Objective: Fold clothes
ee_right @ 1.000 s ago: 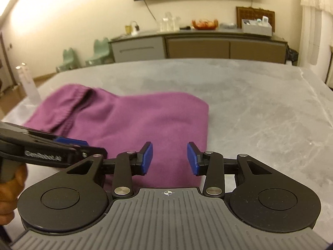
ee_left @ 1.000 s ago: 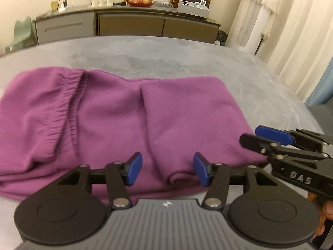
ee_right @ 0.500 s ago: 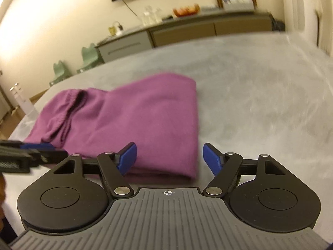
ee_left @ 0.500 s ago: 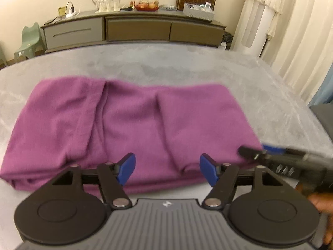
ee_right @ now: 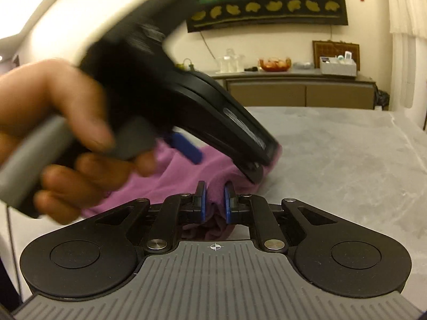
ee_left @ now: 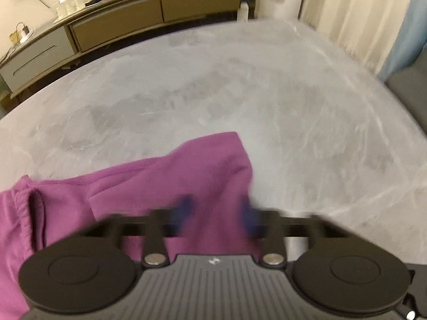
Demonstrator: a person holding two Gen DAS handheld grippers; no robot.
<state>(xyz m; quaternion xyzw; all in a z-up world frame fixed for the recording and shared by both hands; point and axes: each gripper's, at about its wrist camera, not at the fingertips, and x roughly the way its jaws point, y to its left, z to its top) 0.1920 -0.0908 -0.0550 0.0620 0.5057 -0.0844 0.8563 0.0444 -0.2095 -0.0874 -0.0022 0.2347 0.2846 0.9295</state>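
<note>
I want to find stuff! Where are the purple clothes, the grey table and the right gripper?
purple clothes (ee_left: 170,181): left wrist view, flat middle of cloth.
grey table (ee_left: 267,93): left wrist view, bare top.
right gripper (ee_right: 214,200): right wrist view, between its fingertips, pinching cloth.

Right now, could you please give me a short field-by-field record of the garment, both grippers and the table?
garment: purple garment, bunched and partly raised off the table
right gripper: right gripper, jaws shut on a fold of the cloth
left gripper: left gripper, motion-blurred; blue pads apart with cloth between them, grip unclear
hand: hand holding the left gripper's handle, seen in the right wrist view
table: grey marbled table, bare beyond the cloth
background: sideboard along the wall
</note>
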